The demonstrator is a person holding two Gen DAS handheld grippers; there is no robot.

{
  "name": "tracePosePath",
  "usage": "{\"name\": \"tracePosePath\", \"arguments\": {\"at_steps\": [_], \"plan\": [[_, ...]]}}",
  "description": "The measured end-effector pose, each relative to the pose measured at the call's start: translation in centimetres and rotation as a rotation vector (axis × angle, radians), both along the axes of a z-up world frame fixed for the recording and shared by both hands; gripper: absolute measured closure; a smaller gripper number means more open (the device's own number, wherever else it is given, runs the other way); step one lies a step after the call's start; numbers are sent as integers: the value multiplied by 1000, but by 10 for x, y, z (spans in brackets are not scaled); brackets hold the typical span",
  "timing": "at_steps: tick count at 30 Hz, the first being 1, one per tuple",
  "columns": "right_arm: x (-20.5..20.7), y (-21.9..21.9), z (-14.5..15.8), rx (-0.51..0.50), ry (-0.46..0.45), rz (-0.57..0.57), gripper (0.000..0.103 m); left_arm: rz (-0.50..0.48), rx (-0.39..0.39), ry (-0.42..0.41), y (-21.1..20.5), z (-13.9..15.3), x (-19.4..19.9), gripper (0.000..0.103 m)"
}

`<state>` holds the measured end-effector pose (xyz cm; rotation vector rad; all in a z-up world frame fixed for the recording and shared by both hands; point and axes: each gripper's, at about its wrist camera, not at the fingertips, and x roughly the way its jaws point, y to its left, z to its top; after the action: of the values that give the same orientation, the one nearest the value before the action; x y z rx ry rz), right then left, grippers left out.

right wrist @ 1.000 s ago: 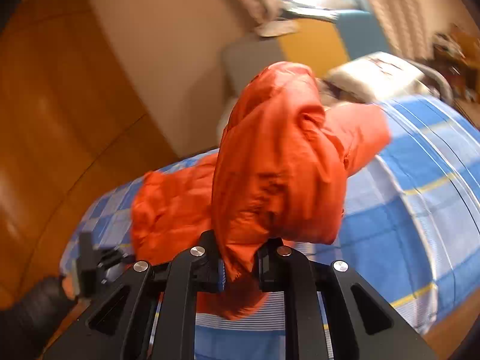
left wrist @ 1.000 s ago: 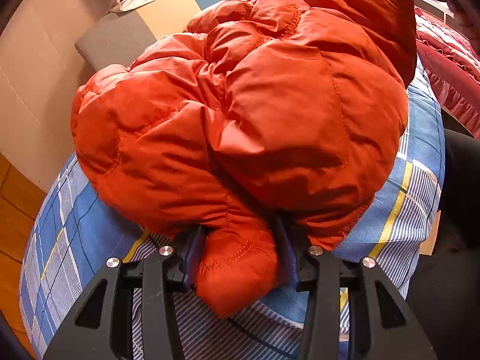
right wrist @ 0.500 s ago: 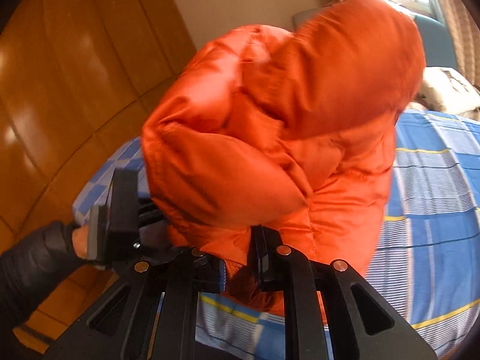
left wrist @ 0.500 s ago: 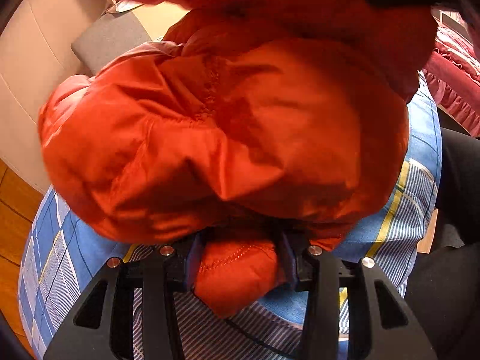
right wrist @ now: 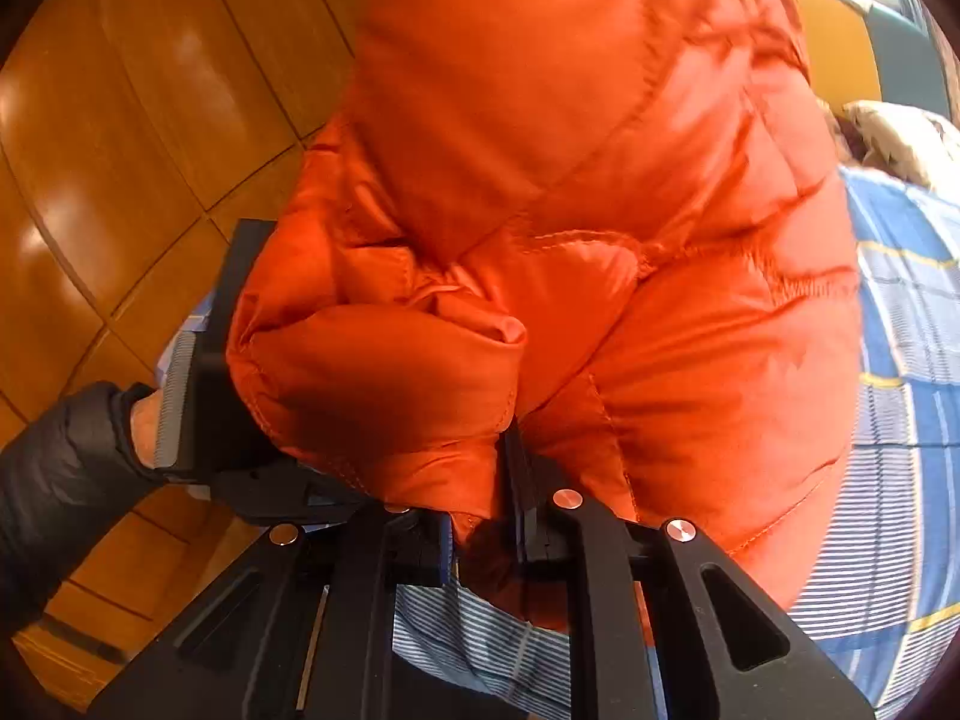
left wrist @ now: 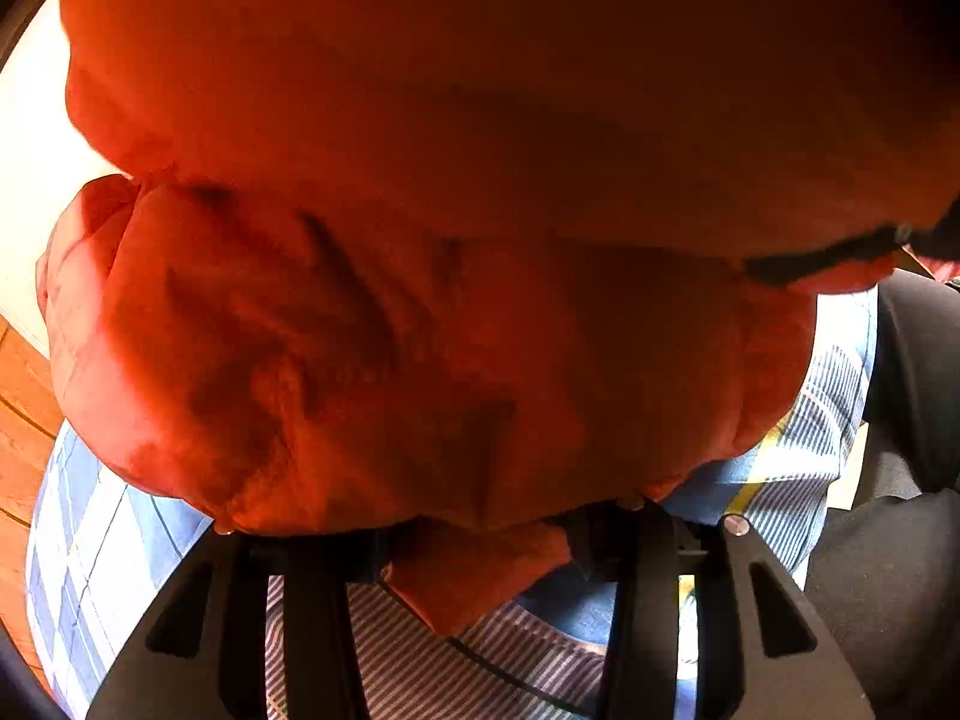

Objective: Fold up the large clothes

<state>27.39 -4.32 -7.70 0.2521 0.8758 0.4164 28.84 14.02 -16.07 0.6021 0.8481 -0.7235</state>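
A puffy orange down jacket (left wrist: 420, 300) fills most of the left wrist view and hangs bunched over a blue plaid bed sheet (left wrist: 108, 528). My left gripper (left wrist: 480, 546) is shut on a fold of the jacket's edge, and a corner of the cloth pokes out below the jaws. In the right wrist view the same jacket (right wrist: 630, 240) is folded over on itself. My right gripper (right wrist: 480, 516) is shut on another part of its edge. The left gripper's body (right wrist: 222, 360) shows at the left of that view, held by a hand in a dark sleeve.
The bed sheet (right wrist: 900, 420) lies under the jacket. Wooden floor (right wrist: 120, 120) runs along the bed's side. A pillow (right wrist: 900, 138) lies at the far end of the bed. The person's dark trousers (left wrist: 900, 480) are at the right.
The right gripper has carried its part of the jacket over toward the left gripper, so the jacket now folds over and covers almost the whole left wrist view. Both grips held.
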Motion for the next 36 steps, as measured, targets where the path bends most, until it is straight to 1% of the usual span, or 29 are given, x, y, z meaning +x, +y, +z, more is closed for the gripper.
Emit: {"name": "tracePosePath", "arguments": {"at_steps": [5,7,9,13,15,16,17,20,24,33,36], "plan": [[0,1,-6,-3,10,0,89,8,-4,5,7,1,-1,60],[4,-4,-3,-15,12,-2,89,11,-7,5,11,2,-2,60],[6,2,-1,-29,9,0,89,15,-15,7,16,3,0,60],[2,4,-5,-45,9,-12,89,22,-22,17,20,5,1,60],[0,8,-6,-42,10,-28,89,24,-23,25,23,7,3,59],[-1,11,-12,-40,11,-37,89,24,-21,26,24,7,3,59],[-2,12,-12,-36,14,-52,89,24,-21,28,24,7,12,59],[-5,15,-11,-43,16,-104,89,31,-26,38,20,11,18,59],[-8,22,-14,-63,11,-145,89,37,-29,44,27,13,13,59],[-10,35,-18,-114,0,-132,89,45,-45,60,42,20,14,59],[-12,40,-17,-133,-10,-121,89,56,-64,71,50,22,13,59]]}}
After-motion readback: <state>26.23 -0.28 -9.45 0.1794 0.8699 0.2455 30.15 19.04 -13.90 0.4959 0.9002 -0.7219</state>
